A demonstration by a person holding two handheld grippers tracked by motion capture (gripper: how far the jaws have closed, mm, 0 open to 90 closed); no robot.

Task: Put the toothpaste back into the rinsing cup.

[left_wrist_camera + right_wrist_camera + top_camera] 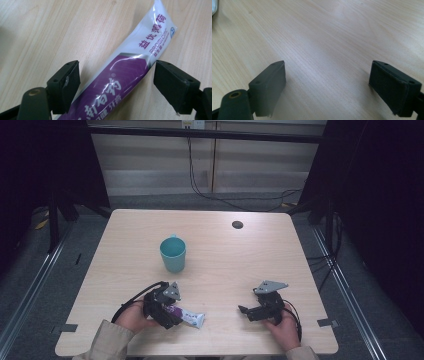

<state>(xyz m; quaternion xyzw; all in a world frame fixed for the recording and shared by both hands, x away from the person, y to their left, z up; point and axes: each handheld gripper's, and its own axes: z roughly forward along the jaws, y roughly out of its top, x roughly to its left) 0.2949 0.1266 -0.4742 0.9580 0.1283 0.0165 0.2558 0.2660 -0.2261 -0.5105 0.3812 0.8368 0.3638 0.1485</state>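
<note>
A purple and white toothpaste tube (pixel 189 316) lies flat near the table's front edge, its white end pointing right. My left gripper (pixel 171 315) is open and straddles the purple end; in the left gripper view the tube (pixel 130 65) runs between the two jaws with gaps on both sides. A teal cup (pixel 173 254) stands upright in the middle of the table, behind the left gripper. My right gripper (pixel 246 312) is open at the front right, low over bare wood (pixel 324 62), with nothing between its jaws.
The light wood table (pixel 225 265) has a dark round grommet hole (pixel 237 224) at the back right. Black cables trail from both grippers toward the person's hands at the front edge. Dark frames and floor rails flank the table.
</note>
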